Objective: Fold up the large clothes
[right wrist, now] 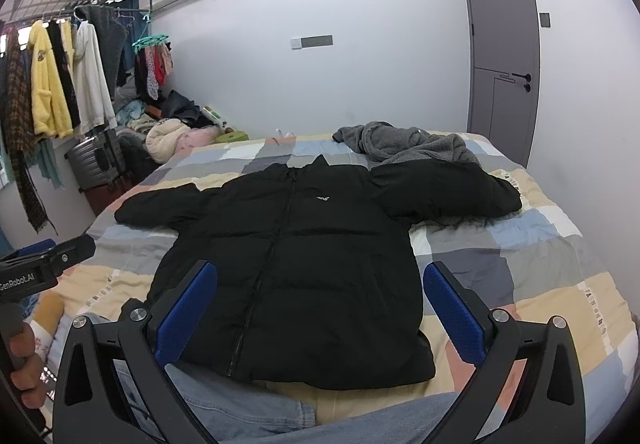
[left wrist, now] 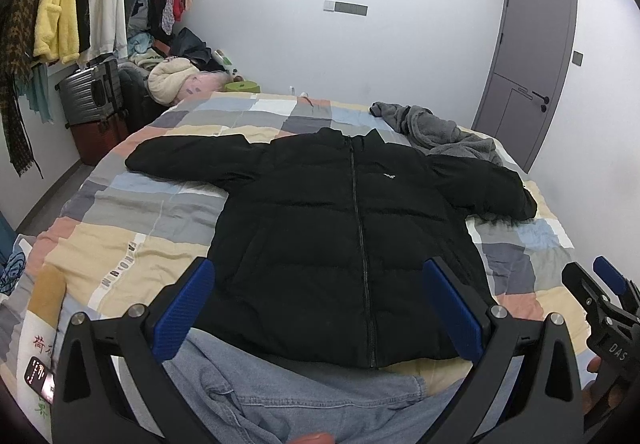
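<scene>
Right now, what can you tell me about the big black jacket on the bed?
The black jacket is puffy and quilted, zipped shut, with a small pale logo on the chest. It lies flat, front up, on the patchwork quilt, sleeves spread wide, collar toward the wall. One sleeve touches the grey fleece. No gripper touches it.

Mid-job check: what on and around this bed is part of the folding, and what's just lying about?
Job:
black jacket, spread flat, zipped
left gripper, open
right gripper, open

Lying about:
grey fleece garment
blue denim garment
hanging clothes
suitcase
phone
</scene>
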Available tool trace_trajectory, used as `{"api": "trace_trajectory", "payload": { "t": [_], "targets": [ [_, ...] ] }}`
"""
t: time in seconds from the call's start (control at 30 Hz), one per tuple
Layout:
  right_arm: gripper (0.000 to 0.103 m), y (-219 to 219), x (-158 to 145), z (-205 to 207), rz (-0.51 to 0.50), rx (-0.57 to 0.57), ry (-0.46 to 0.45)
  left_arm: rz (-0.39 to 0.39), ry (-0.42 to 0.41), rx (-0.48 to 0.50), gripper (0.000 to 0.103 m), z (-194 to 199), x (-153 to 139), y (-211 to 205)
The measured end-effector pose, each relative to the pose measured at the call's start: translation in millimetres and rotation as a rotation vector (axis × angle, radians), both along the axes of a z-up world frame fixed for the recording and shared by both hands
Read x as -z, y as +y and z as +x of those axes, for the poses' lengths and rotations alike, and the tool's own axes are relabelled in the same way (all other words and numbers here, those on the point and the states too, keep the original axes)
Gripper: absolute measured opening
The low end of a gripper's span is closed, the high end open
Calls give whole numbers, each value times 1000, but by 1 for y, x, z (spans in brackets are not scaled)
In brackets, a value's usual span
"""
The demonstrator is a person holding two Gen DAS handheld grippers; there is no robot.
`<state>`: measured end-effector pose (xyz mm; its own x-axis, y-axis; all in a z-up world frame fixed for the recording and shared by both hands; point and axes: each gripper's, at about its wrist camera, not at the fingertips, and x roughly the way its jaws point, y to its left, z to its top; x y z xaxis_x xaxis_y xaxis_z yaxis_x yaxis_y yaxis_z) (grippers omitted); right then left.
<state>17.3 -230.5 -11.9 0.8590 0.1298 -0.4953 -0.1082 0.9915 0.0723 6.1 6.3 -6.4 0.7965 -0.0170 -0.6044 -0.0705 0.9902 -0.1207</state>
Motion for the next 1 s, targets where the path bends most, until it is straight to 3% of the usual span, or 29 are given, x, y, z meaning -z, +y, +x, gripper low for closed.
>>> {"api": "trace_trajectory", "payload": {
  "t": [1.0],
  "targets": [
    [103, -7, 7, -3, 11, 24, 21, 9, 30, -3, 103, 0, 9, -1]
  ]
}}
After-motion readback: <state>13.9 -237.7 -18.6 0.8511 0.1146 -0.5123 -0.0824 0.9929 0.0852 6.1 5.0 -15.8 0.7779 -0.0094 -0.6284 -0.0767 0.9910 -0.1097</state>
